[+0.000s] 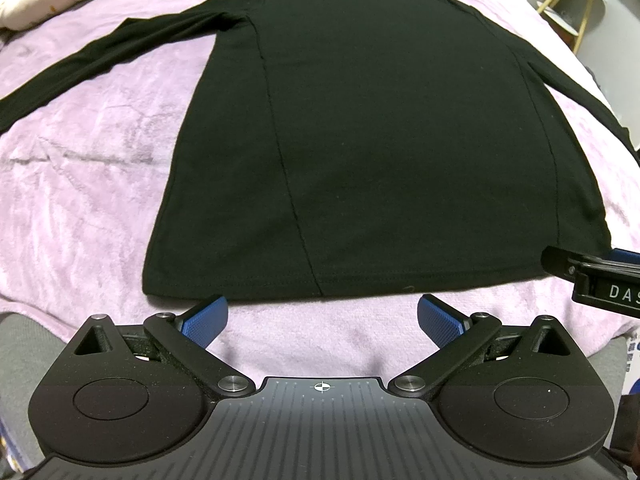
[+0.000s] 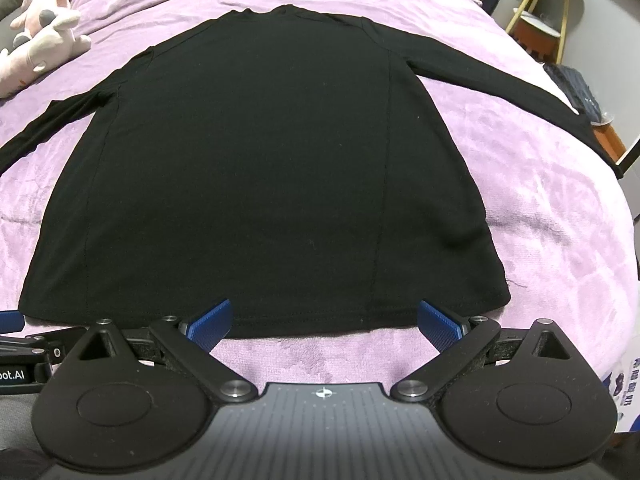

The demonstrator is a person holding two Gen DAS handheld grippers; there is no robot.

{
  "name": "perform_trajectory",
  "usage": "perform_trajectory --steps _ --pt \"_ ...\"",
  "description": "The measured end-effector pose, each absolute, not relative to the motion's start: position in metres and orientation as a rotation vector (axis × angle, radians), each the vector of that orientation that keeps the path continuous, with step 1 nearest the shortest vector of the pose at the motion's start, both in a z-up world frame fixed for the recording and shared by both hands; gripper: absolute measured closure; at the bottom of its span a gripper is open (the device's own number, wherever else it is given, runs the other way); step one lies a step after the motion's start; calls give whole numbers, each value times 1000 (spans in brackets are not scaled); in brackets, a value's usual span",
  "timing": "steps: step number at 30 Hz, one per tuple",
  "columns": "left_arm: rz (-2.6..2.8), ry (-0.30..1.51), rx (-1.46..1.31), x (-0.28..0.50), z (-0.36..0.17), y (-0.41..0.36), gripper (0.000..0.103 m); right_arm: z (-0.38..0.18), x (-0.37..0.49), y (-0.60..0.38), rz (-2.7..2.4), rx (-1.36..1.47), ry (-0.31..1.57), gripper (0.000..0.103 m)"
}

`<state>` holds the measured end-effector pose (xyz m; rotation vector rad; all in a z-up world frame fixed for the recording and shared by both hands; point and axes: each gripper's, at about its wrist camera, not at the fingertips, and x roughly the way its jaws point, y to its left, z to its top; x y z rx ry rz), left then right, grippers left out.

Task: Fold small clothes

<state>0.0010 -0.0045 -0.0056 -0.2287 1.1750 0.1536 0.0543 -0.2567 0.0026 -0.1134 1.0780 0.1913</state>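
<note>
Nearest the lens in the left wrist view, the left gripper (image 1: 322,316) has its blue pads spread wide over bare blanket, holding nothing, just short of the hem. The right gripper (image 2: 324,322) hangs likewise, jaws wide apart and empty, its pads straddling the hem at 6 o'clock.

The black long-sleeved shirt (image 1: 360,140) lies flat in the middle of the bed, hem toward the grippers, neckline at 12 o'clock. Its left sleeve (image 1: 100,60) runs out toward 9 o'clock; the right sleeve (image 2: 520,96) reaches toward 3 o'clock and seems to end at the bed's edge.

The shirt looks like thin, soft knit: light, limp, likely to sag and drape once lifted, and not fragile. It will probably cling a little to the fuzzy cover, not slide. Good holds appear to be the stitched hem corners, the shoulder seams and the cuffs, where the doubled fabric gives the pads something to pinch.

Beneath is a lilac plush blanket (image 1: 100,200), soft and slightly rumpled. A pale plush toy (image 2: 44,28) rests at 10 o'clock. Off the bed at 2 o'clock stands a small shelf with yellow legs (image 2: 548,16).
</note>
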Motion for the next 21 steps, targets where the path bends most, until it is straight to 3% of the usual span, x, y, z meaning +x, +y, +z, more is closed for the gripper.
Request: perform_trajectory --steps 15,21 --pt "135 1191 -234 7 -10 -4 0 -8 62 -269 229 -23 1110 4" --pt "123 1147 -251 24 -11 2 0 -14 87 -329 289 365 1012 4"
